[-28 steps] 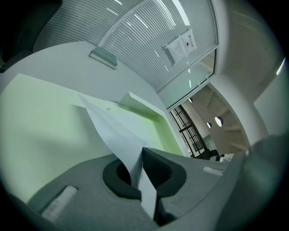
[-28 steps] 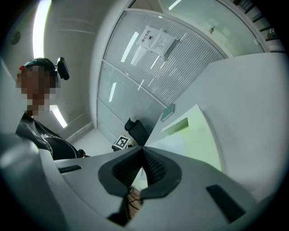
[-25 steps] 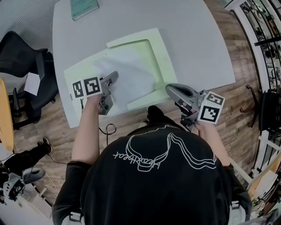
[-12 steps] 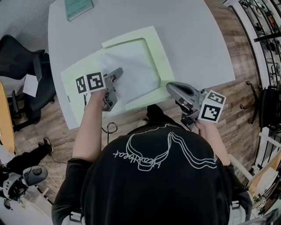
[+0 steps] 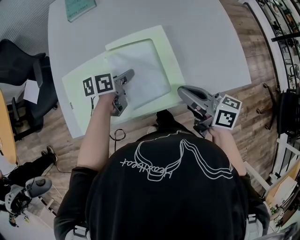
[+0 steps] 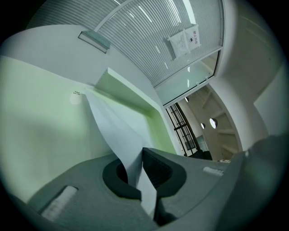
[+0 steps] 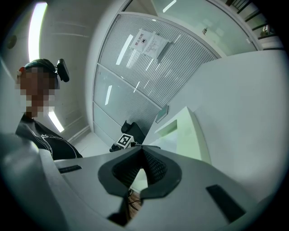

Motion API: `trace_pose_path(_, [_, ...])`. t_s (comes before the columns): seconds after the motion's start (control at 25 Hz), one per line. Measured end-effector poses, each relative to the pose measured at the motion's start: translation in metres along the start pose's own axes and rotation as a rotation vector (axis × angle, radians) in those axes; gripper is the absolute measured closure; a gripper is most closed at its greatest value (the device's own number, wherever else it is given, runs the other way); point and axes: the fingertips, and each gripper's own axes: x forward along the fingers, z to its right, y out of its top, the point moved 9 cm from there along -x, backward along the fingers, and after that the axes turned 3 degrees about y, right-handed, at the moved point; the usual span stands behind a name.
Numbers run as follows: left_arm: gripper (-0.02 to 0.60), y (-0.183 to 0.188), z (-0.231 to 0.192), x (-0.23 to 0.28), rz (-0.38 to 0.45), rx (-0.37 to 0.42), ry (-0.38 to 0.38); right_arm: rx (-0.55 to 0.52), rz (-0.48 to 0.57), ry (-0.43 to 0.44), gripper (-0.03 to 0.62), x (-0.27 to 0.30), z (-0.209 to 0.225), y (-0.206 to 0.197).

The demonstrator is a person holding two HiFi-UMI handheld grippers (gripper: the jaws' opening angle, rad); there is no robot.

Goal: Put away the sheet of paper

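Note:
A white sheet of paper (image 5: 140,70) lies over the right half of an open pale green folder (image 5: 82,89) on the white table. My left gripper (image 5: 127,76) is shut on the sheet's near left edge. In the left gripper view the paper (image 6: 115,128) runs up from between the dark pads (image 6: 158,169) toward the folder's (image 6: 36,122) raised green flap (image 6: 128,92). My right gripper (image 5: 183,92) hovers at the table's near edge, right of the folder. It is shut with nothing in it, and its tips (image 7: 143,151) meet.
A teal book (image 5: 79,8) lies at the table's far left corner. A black office chair (image 5: 23,70) stands left of the table (image 5: 211,42). A cable (image 5: 117,137) lies on the wooden floor below the table's near edge.
My left gripper has moved away from me and a little right, carrying the sheet farther over the folder's right half. The right gripper has stayed put.

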Motion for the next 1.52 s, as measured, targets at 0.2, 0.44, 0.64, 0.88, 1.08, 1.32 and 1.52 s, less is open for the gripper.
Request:
trace_pose_path(0.2, [0.569, -0.001, 0.004, 0.001, 0.011, 0.034, 0.004, 0.006, -0.001, 0.0, 0.585, 0.0, 0.001, -0.001])
trace_pose_path(0.44, [0.489, -0.003, 0.009, 0.0, 0.027, 0.125, 0.081, 0.016, -0.001, 0.003, 0.586, 0.0, 0.002, 0.0])
trace_pose_path(0.64, [0.368, -0.006, 0.015, -0.003, 0.062, 0.242, 0.222, 0.017, -0.009, 0.012, 0.585, 0.001, 0.001, -0.003])
trace_pose_path(0.88, [0.276, -0.006, 0.014, -0.005, 0.101, 0.313, 0.342, 0.016, -0.014, 0.02, 0.586, 0.003, -0.001, -0.002])
trace_pose_path(1.08, [0.242, -0.004, 0.012, -0.012, 0.137, 0.306, 0.347, 0.014, -0.015, 0.021, 0.585, 0.003, -0.002, -0.002])
trace_pose_path(1.32, [0.216, -0.006, 0.021, -0.009, 0.115, 0.437, 0.404, 0.011, -0.016, 0.027, 0.585, 0.005, -0.006, -0.005])
trace_pose_path(1.52, [0.209, -0.005, 0.026, -0.013, 0.124, 0.515, 0.495, 0.01, -0.016, 0.027, 0.585, 0.003, -0.011, -0.008])
